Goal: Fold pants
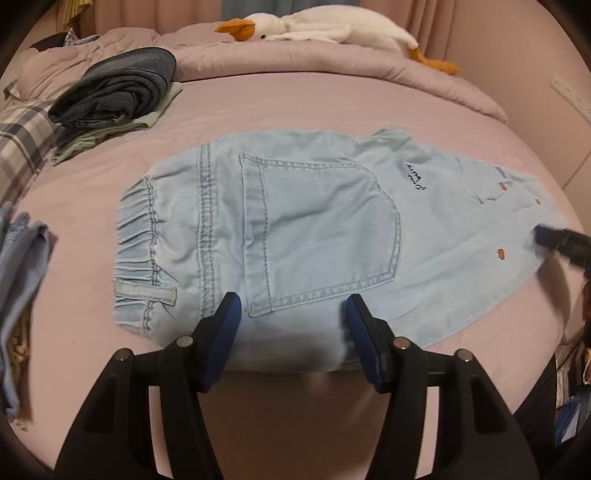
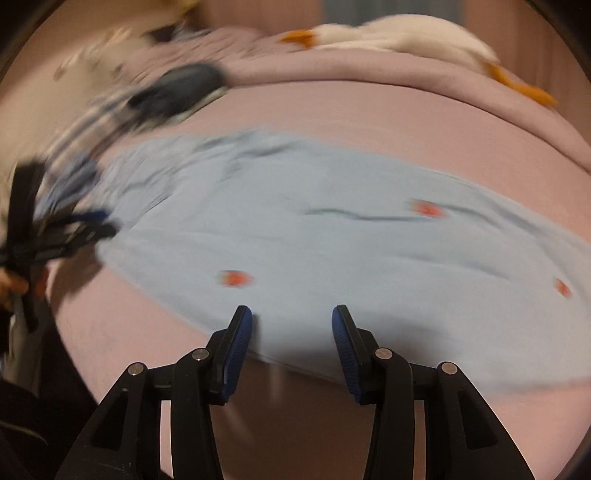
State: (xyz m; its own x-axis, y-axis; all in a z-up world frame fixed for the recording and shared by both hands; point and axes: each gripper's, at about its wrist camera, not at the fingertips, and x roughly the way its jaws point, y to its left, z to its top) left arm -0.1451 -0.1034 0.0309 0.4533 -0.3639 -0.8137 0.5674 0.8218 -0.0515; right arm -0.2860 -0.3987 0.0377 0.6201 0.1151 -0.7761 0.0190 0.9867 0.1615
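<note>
Light blue denim pants [image 1: 317, 229] lie flat on the pink bed sheet [image 1: 332, 103], elastic waistband to the left and a back pocket facing up. The legs [image 2: 332, 240], dotted with small red marks, run off to the right. My left gripper [image 1: 293, 301] hovers open over the near edge just below the pocket, with no fabric pinched between its fingers. My right gripper [image 2: 292, 314] is open above the near edge of the legs; this view is blurred. Each gripper also shows in the other's view: the right gripper [image 1: 554, 238] at the far right, the left gripper [image 2: 92, 225] at the far left.
A stack of folded dark clothes [image 1: 118, 92] sits at the back left beside a plaid pillow [image 1: 22, 140]. A white goose plush [image 1: 332, 29] lies on the bunched duvet [image 1: 369, 70] along the back. Pale blue cloth [image 1: 22, 266] hangs at the left edge.
</note>
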